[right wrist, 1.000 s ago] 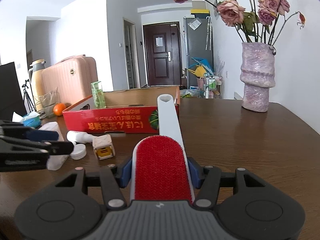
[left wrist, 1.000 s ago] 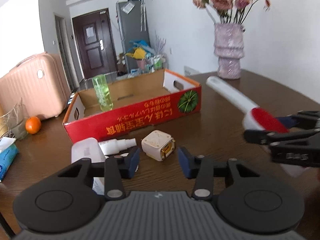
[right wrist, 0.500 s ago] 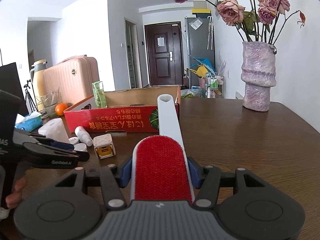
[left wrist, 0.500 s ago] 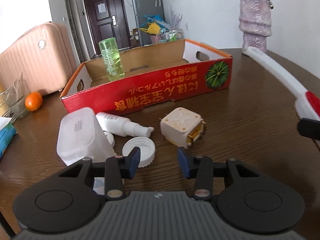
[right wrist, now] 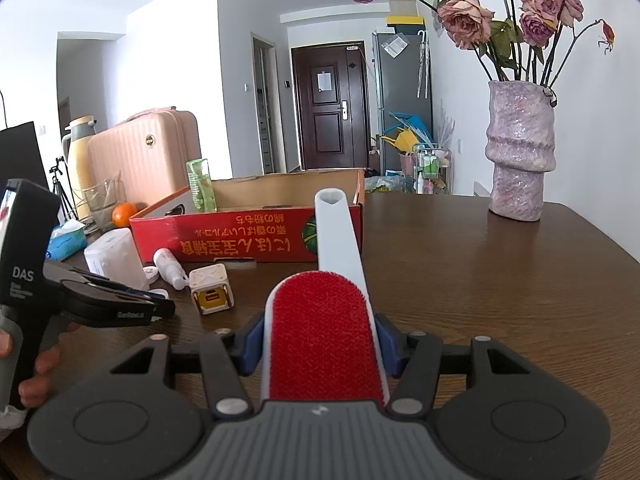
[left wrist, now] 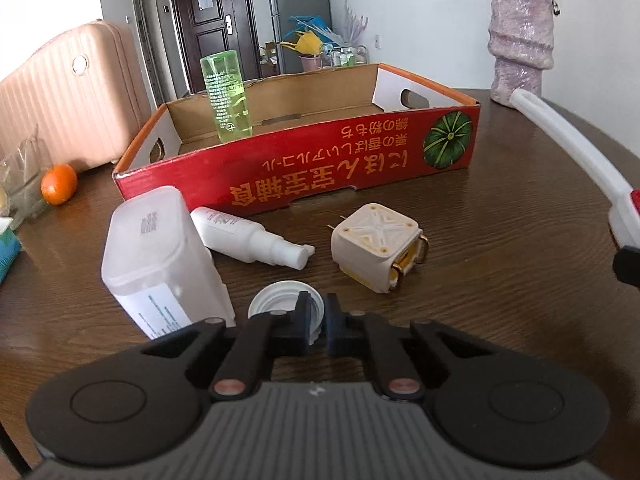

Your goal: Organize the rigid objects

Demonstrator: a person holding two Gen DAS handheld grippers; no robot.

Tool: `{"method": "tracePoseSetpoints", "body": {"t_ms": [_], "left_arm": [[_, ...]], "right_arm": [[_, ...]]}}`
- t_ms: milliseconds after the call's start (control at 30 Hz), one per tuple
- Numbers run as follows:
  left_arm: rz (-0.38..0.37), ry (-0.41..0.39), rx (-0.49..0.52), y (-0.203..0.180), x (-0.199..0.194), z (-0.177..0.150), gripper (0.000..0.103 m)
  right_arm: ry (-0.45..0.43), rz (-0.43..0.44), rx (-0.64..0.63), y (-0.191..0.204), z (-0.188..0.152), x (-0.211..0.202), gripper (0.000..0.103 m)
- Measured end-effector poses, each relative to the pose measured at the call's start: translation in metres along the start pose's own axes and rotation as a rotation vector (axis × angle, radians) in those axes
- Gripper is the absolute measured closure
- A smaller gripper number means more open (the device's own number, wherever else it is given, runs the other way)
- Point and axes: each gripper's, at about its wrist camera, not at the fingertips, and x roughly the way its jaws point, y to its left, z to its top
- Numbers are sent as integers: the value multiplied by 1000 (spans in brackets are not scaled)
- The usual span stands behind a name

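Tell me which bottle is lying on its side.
The white spray bottle, lying on the table in front of the red box. The green bottle stands upright inside the box.

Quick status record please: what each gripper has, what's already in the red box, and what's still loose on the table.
left gripper: jaws just closed on the rim of the white cap
right gripper: shut on lint brush, handle pointing toward the box
red box: holds only the green bottle, upright
loose on table: frosted container, white spray bottle lying down, cream cube
beside box: orange
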Motion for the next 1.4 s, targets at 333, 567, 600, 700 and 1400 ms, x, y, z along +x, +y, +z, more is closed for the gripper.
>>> {"method": "tracePoseSetpoints", "body": {"t_ms": [333, 567, 600, 700, 1400], "left_arm": [[-43, -98, 1, -3, -37, -6, 97], [-74, -161, -32, 0, -70, -12, 97], [-74, -171, -36, 0, -74, -13, 97], [-83, -199, -53, 2, -89, -17, 97], [-99, -269, -108, 16, -136, -38, 97]], "right_arm": [[-11, -6, 4, -1, -1, -1, 47], [-32, -18, -3, 4, -1, -5, 47], [-35, -19, -3, 5, -1, -6, 47], [-45, -8, -3, 11, -2, -10, 47], [-73, 55, 1, 64, -8, -25, 48]]}}
